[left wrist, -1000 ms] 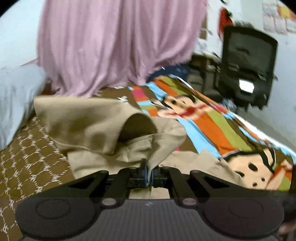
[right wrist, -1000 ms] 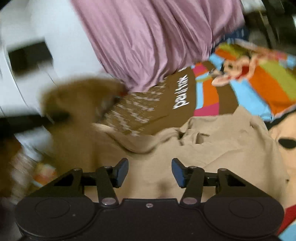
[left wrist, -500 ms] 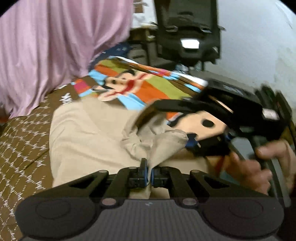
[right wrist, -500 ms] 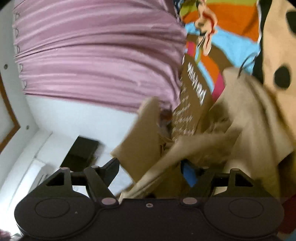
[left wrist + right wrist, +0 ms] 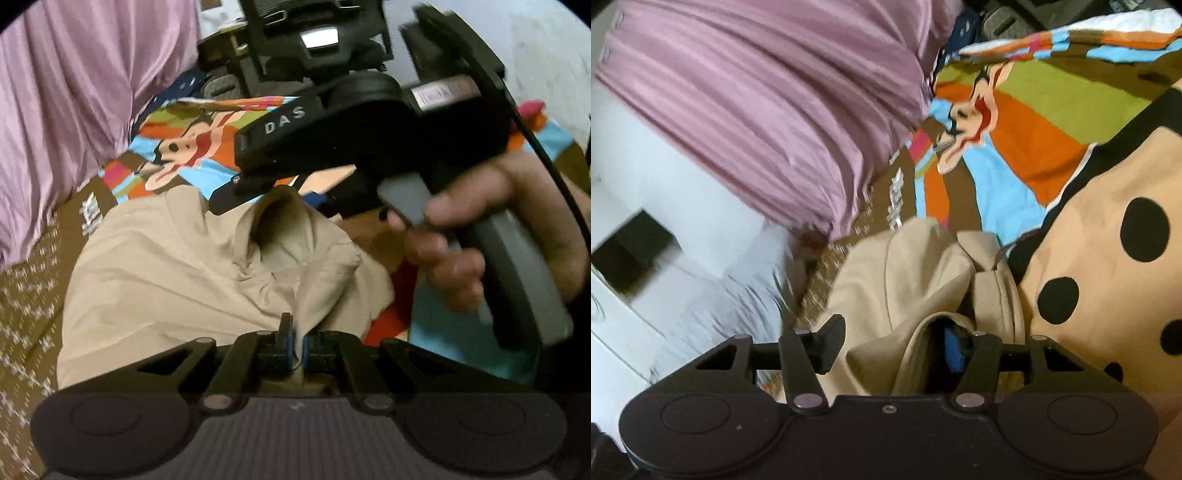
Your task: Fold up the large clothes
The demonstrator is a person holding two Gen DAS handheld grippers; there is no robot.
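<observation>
Two grippers work one beige garment point(image 5: 155, 280), which lies bunched on a cartoon-print bedsheet point(image 5: 1015, 122) near a pink curtain point(image 5: 74, 92). The left gripper point(image 5: 297, 341) has its jaws closed tight on a pinched fold of the cloth, with fabric rising between the blue pads. The right gripper point(image 5: 897, 347) stands wide open; loose folds of the garment sit in the gap and drape over one finger, but nothing is clamped. In the left wrist view the right hand point(image 5: 480, 240) holds its tool close above the crumpled cloth.

Risk, as a judgement: if the right jaws close now, they may catch several layers at once rather than a single edge, so the fold would come out lumpy. A pull by the left gripper before the right one has a hold could drag the whole garment across the sheet.

Compared with one second ago, the garment no longer hangs raised in front of the curtain but rests lower on the bed, and the right tool has come into the left camera's view. The left grip is unchanged.
</observation>
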